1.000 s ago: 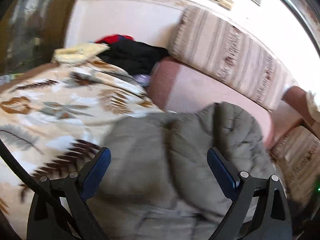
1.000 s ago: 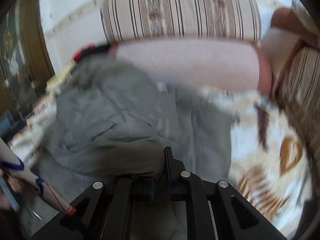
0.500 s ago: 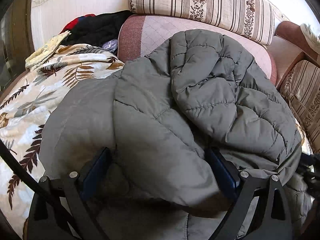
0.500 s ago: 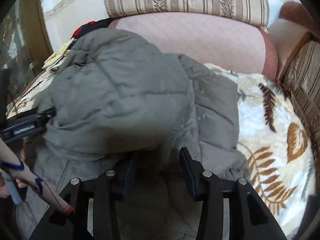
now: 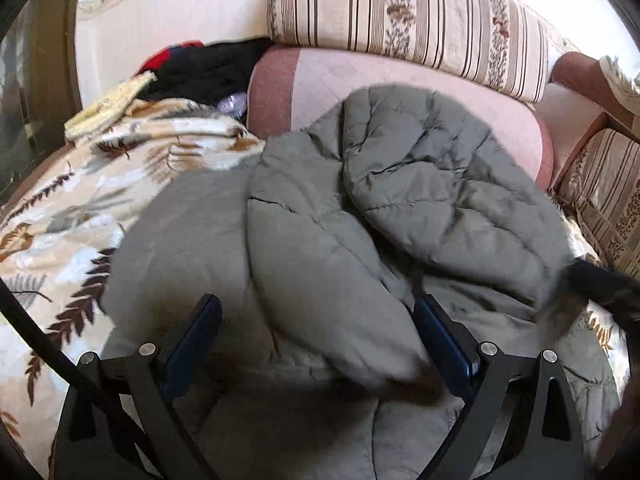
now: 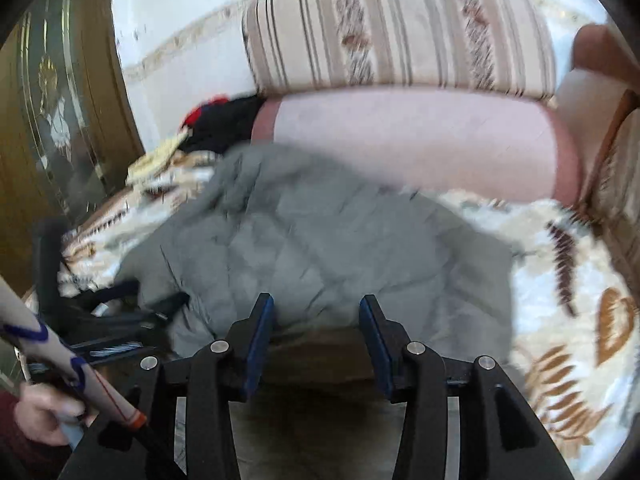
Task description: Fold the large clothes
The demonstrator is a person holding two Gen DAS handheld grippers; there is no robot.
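Note:
A large grey-green quilted jacket [image 5: 360, 216] lies bunched on a leaf-patterned blanket [image 5: 68, 216], with one padded part folded over the rest. It also shows in the right wrist view [image 6: 320, 248], blurred. My left gripper [image 5: 318, 316] is open, its blue-padded fingers [image 5: 440, 336] spread either side of a fold of the jacket, holding nothing. My right gripper [image 6: 316, 316] is open just above the jacket's near edge, empty. The other gripper shows as a dark shape at the left of the right wrist view [image 6: 116, 320].
A pink seat cushion [image 5: 400, 92] and a striped back cushion [image 5: 400, 20] lie behind the jacket. Black and red clothes [image 5: 200, 68] and a yellow cloth [image 5: 108, 108] are piled at the back left. A wooden door [image 6: 60, 120] stands at the left.
My right gripper, shut on the jacket a second ago, has opened and let go, then drawn back. The jacket part it carried now lies folded over. My left gripper stayed open.

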